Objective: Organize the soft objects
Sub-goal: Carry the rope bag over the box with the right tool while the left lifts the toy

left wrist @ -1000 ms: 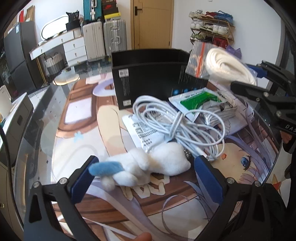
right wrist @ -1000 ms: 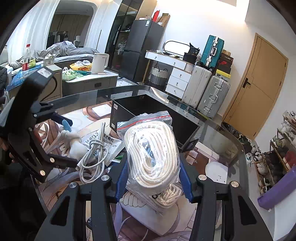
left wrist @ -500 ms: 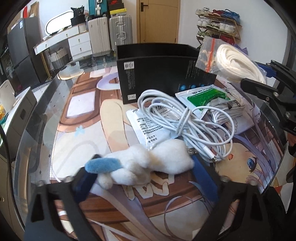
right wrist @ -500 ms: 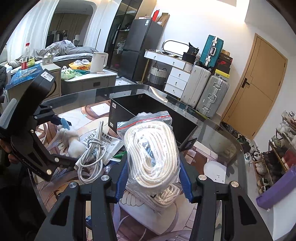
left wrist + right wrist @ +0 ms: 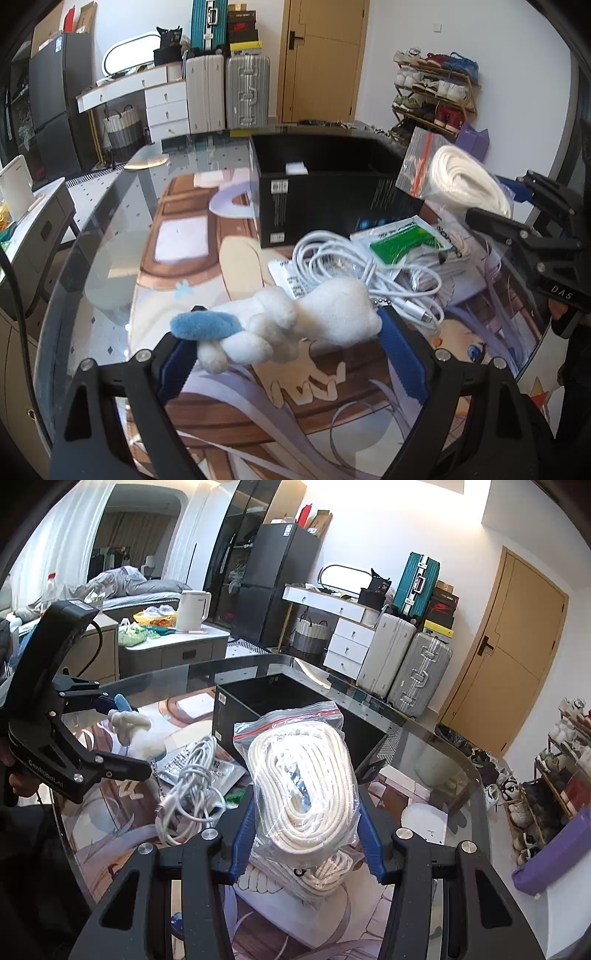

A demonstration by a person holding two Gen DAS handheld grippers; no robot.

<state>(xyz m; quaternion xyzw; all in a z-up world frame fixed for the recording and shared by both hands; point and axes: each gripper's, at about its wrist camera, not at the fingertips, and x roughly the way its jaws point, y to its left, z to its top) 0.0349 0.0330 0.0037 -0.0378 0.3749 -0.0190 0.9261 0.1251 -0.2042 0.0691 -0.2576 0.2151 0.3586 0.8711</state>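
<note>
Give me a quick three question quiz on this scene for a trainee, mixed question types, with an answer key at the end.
1. True or false: the left gripper holds the plush toy clear of the table.
2. What is the right gripper shut on?
A. white cable
B. bag of rope
C. green packet
3. Fill in: the black box stands with its top ____.

Key
1. True; the right wrist view shows the toy lifted.
2. B, the bag of rope; the white cable and green packet lie on the table.
3. Open.
</note>
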